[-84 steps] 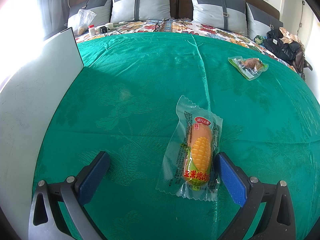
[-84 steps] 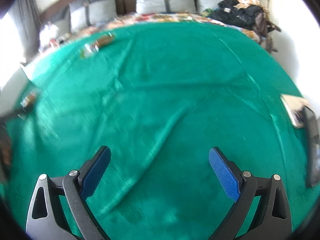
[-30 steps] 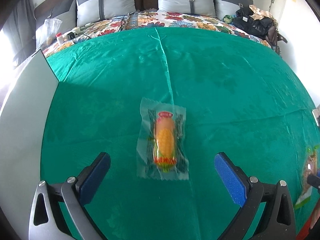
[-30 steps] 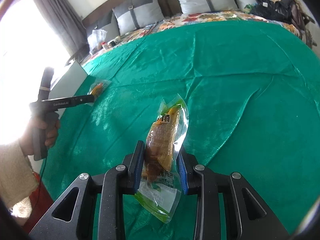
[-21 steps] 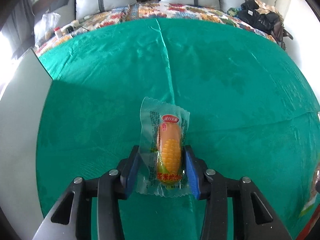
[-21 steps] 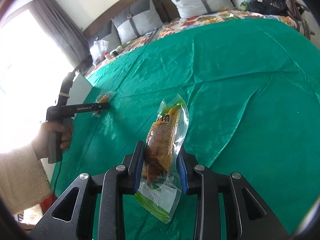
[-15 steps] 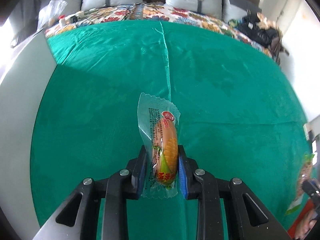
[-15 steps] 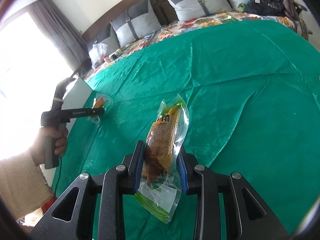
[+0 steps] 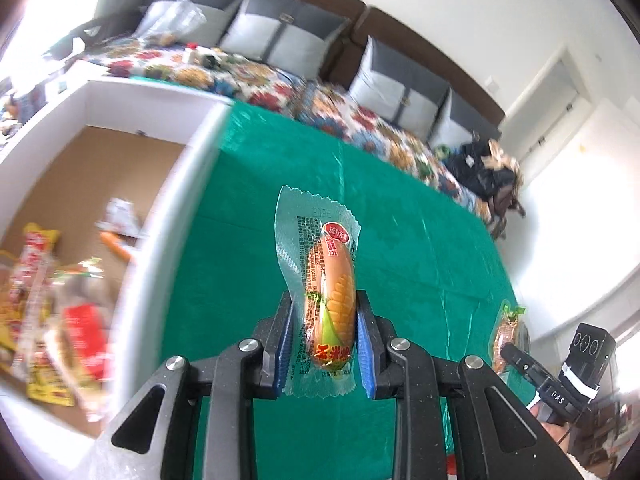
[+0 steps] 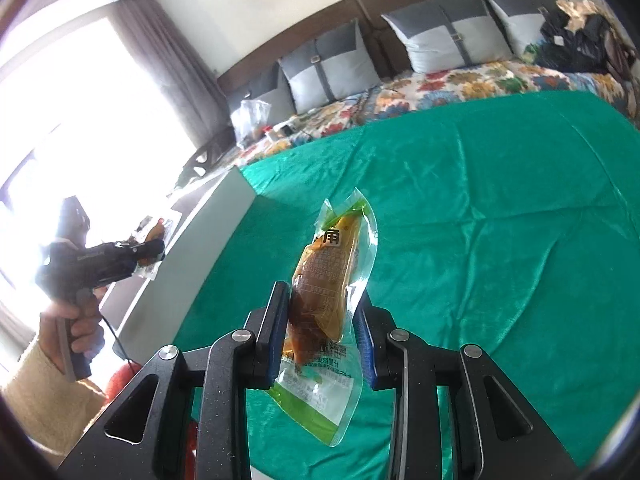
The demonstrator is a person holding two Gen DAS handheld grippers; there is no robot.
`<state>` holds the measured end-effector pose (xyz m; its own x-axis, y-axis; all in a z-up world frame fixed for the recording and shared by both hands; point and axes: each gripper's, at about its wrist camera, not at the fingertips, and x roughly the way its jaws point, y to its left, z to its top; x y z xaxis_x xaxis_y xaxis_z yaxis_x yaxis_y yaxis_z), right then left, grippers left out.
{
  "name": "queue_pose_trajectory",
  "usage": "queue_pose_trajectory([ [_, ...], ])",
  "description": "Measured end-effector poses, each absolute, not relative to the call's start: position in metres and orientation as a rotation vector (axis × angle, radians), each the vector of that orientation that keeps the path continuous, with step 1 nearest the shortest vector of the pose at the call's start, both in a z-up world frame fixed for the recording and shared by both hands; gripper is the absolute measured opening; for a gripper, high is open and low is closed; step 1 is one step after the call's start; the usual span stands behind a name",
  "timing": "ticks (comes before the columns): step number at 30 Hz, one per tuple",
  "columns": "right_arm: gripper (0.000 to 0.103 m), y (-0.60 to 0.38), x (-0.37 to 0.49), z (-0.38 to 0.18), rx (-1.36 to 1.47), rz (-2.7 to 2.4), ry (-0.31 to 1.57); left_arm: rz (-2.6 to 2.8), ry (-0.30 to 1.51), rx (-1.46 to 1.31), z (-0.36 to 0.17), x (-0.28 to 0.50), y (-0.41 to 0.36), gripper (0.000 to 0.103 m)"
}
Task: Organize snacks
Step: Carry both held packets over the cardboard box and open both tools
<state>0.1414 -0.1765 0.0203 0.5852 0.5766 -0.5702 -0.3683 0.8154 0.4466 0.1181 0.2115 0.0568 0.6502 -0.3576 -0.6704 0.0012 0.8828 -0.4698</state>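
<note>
My left gripper (image 9: pixel 325 344) is shut on a clear packet with a corn sausage (image 9: pixel 330 300), held in the air beside the white box (image 9: pixel 176 184) that holds several snack packs (image 9: pixel 44 300). My right gripper (image 10: pixel 322 340) is shut on a clear, green-edged packet of brown snack (image 10: pixel 328 288), held above the green bedspread (image 10: pixel 480 220). In the right wrist view the left gripper (image 10: pixel 150 250) hangs over the box's rim with its packet. In the left wrist view the right gripper (image 9: pixel 510 344) shows at lower right with its packet.
The white box (image 10: pixel 208 232) stands at the left edge of the bed. Grey pillows (image 10: pixel 444 36) and a floral sheet (image 10: pixel 460 80) lie at the head. A plastic bag and small items (image 10: pixel 256 120) sit near the pillows. Dark clothes (image 9: pixel 484 176) lie at the far right.
My left gripper closed on the corn sausage packet, lifted it off the bedspread and swung left to the white box. My right gripper keeps holding its packet and has risen slightly.
</note>
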Motion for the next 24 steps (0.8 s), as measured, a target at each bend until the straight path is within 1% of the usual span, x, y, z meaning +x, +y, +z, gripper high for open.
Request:
queue_pose_trajectory([
  [4, 0.032, -0.087, 0.15, 0.062, 0.238, 0.736, 0.754, -0.041, 0.804, -0.413, 0.079, 0.094, 0.289, 0.027],
  [9, 0.032, 0.052, 0.156, 0.1, 0.166, 0.956, 0.778, 0.153, 0.863, -0.403, 0.058, 0.077, 0.371, 0.028],
  [11, 0.032, 0.102, 0.158, 0.102, 0.117, 1.011, 0.804, 0.196, 0.899, -0.403, 0.04, 0.071, 0.386, 0.03],
  [13, 0.033, 0.145, 0.157, 0.093, 0.068, 1.046, 0.85, 0.23, 0.933, -0.377, 0.021, 0.068, 0.391, 0.034],
  [14, 0.033, 0.162, 0.156, 0.086, 0.053, 1.064, 0.882, 0.247, 0.945, -0.367, 0.012, 0.067, 0.394, 0.034],
  [15, 0.037, 0.178, 0.153, 0.074, 0.033, 1.079, 0.918, 0.259, 0.949, -0.364, 0.007, 0.063, 0.396, 0.036],
  [16, 0.04, 0.191, 0.151, 0.064, 0.014, 1.079, 0.95, 0.274, 0.958, -0.365, 0.002, 0.061, 0.398, 0.044],
  [17, 0.063, 0.197, 0.15, 0.053, 0.003, 1.085, 0.979, 0.285, 0.961, -0.365, -0.002, 0.061, 0.396, 0.049],
  [18, 0.077, 0.2, 0.148, 0.046, 0.003, 1.093, 0.993, 0.301, 0.956, -0.362, -0.003, 0.058, 0.397, 0.061],
  [19, 0.075, 0.199, 0.148, 0.044, -0.001, 1.085, 0.987, 0.323, 0.938, -0.354, 0.0, 0.053, 0.397, 0.068],
  [20, 0.075, 0.195, 0.146, 0.044, -0.01, 1.071, 0.969, 0.339, 0.914, -0.346, 0.006, 0.047, 0.396, 0.071],
  [22, 0.076, 0.183, 0.147, 0.053, -0.032, 1.043, 0.921, 0.372, 0.859, -0.318, 0.021, 0.038, 0.392, 0.084],
  [23, 0.076, 0.177, 0.145, 0.06, -0.05, 1.021, 0.889, 0.394, 0.829, -0.296, 0.03, 0.034, 0.389, 0.086],
  [24, 0.081, 0.174, 0.147, 0.069, -0.072, 0.993, 0.855, 0.416, 0.801, -0.271, 0.038, 0.032, 0.387, 0.089],
])
